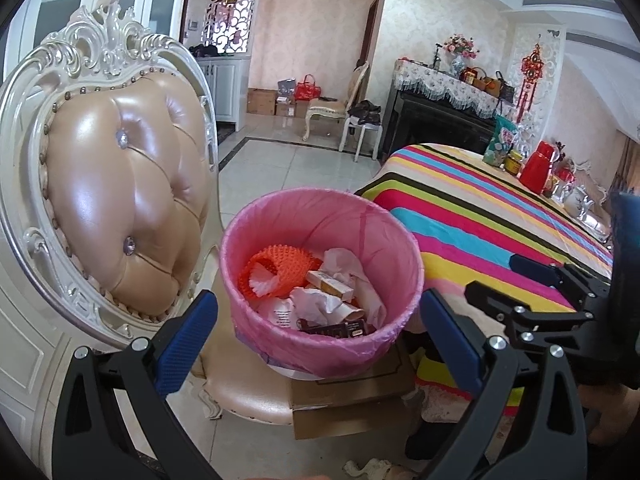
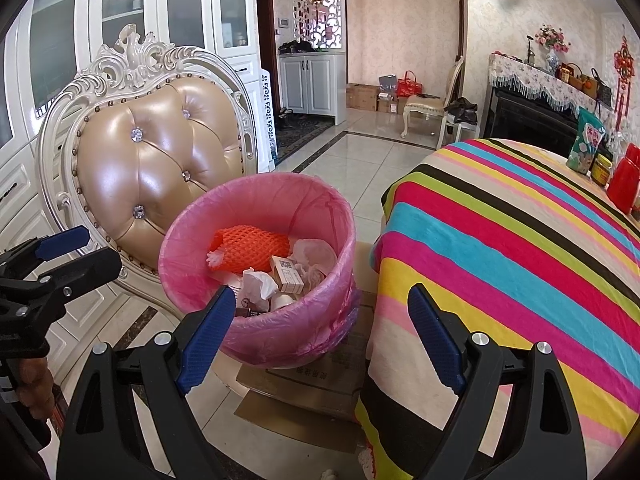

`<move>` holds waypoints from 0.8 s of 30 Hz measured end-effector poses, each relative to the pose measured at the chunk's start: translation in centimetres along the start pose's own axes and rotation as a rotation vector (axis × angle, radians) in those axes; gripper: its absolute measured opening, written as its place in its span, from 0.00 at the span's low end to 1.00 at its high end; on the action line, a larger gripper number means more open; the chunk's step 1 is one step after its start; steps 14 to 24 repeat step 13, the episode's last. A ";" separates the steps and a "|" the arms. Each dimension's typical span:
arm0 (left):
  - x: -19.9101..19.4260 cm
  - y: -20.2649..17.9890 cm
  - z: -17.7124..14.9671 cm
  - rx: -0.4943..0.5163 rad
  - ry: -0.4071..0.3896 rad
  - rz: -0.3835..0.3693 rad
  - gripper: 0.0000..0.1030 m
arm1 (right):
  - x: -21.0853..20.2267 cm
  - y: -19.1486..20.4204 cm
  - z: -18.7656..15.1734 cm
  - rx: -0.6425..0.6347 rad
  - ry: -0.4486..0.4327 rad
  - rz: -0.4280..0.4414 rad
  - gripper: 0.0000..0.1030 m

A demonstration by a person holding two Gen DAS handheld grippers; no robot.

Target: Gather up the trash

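both hand-held grippers hang empty with fingers spread wide: the left gripper (image 1: 318,330) directly over the pink-lined trash bin (image 1: 384,216), the right gripper (image 2: 322,326) at its near rim. the bin stands upright on a cardboard box (image 1: 360,388) between the tufted chair (image 1: 120,200) and the striped tablecloth (image 2: 500,240), mouth up. in it an orange foam net (image 2: 252,246) lies crosswise, a small carton (image 2: 286,274) beside it.

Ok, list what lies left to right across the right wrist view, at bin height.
Left gripper → tufted chair → pink-lined trash bin → striped tablecloth → red jug.
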State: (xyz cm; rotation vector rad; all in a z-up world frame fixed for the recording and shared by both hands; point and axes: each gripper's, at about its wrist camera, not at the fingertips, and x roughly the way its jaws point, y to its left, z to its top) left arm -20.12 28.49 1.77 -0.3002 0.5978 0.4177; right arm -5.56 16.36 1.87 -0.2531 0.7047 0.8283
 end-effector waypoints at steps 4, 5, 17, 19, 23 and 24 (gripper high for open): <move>0.2 -0.5 -0.1 0.019 0.010 -0.006 0.95 | 0.1 -0.1 0.0 0.000 0.000 0.000 0.81; 0.3 -0.5 0.0 0.019 0.011 -0.003 0.95 | 0.1 -0.1 -0.1 0.001 0.000 0.000 0.81; 0.7 -0.3 0.3 0.007 0.028 0.040 0.95 | 0.2 -0.7 -0.3 0.015 0.000 0.001 0.82; 0.7 -0.3 0.3 0.007 0.028 0.040 0.95 | 0.2 -0.7 -0.3 0.015 0.000 0.001 0.82; 0.7 -0.3 0.3 0.007 0.028 0.040 0.95 | 0.2 -0.7 -0.3 0.015 0.000 0.001 0.82; 0.7 -0.3 0.3 0.007 0.028 0.040 0.95 | 0.2 -0.7 -0.3 0.015 0.000 0.001 0.82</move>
